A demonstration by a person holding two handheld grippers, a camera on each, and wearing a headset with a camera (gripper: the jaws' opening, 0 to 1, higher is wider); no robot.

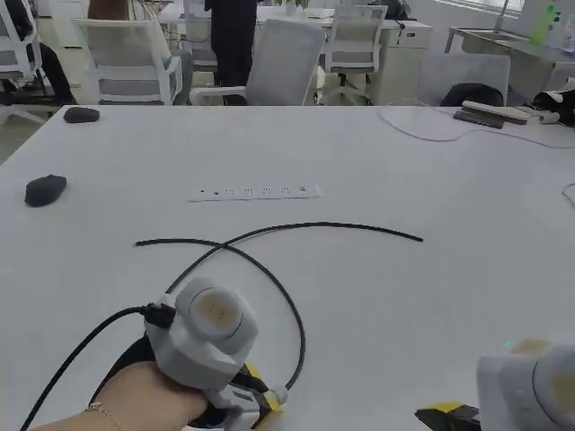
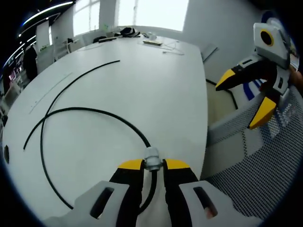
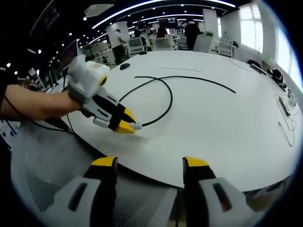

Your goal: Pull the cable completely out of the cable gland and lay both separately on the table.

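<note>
A long black cable (image 1: 269,235) lies in a crossing loop on the white table (image 1: 431,296). One end runs into a small white cable gland (image 1: 280,393) near the front edge. My left gripper (image 1: 256,401), held in a hand, is shut on the gland (image 2: 152,159), which sits between the yellow jaw tips with the cable (image 2: 94,111) curving away from it. My right gripper (image 3: 149,163) is open and holds nothing, off the table's front edge. It also shows as the right gripper (image 2: 251,92) and at the lower right (image 1: 449,416). From the right, the left gripper (image 3: 124,125) holds the gland (image 3: 138,126).
A white power strip (image 1: 254,191) lies beyond the cable. Two dark mouse-like objects (image 1: 45,189) (image 1: 81,114) sit at the left. A thin white wire (image 1: 422,128) and clutter lie far right. Office chairs (image 1: 287,63) line the far edge. A mesh chair (image 2: 265,161) stands below the table's front edge.
</note>
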